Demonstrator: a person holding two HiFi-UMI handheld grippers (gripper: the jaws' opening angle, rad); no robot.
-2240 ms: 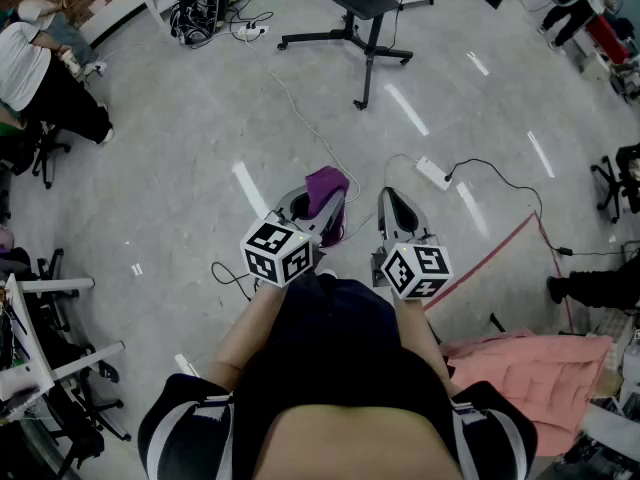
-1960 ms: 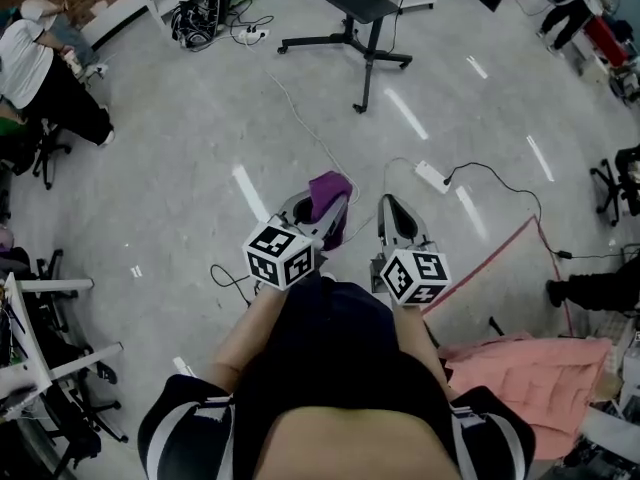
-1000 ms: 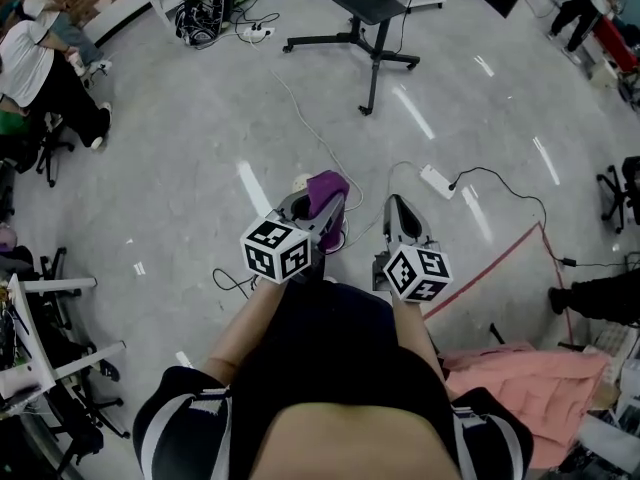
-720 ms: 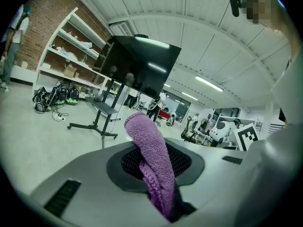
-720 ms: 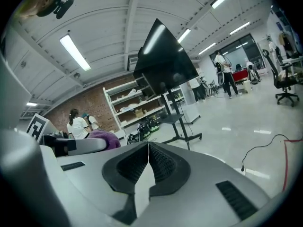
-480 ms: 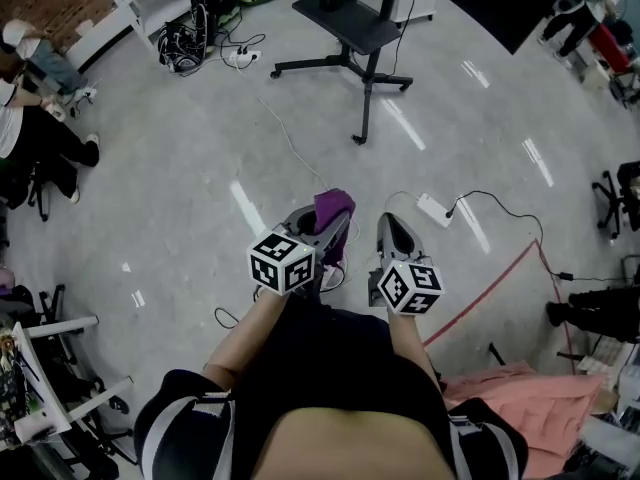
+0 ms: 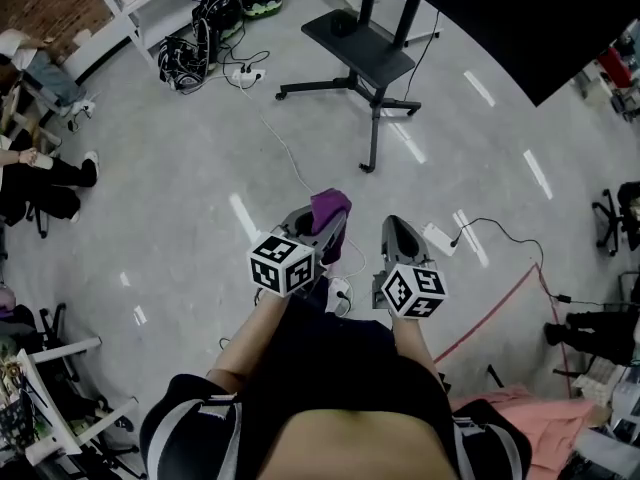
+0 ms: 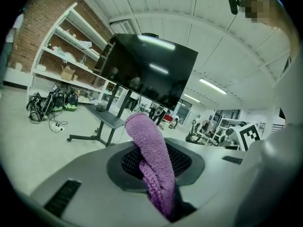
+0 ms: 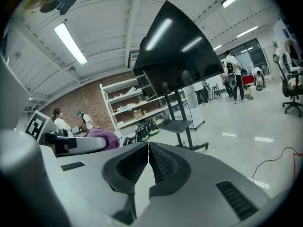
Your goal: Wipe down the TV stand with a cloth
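Purple cloth (image 8: 149, 151) in hand, TV stand (image 7: 364, 50) ahead
We are clamping the cloth in our left tongs (image 7: 315, 227); our right tongs (image 9: 148, 161) are sitting closed, holding nothing.

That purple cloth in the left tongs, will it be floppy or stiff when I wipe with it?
Probably floppy: the purple cloth curls over above where the left tongs pinch it. Likely light, since that pinch holds it all. Its looped weave should grip rather than slide.
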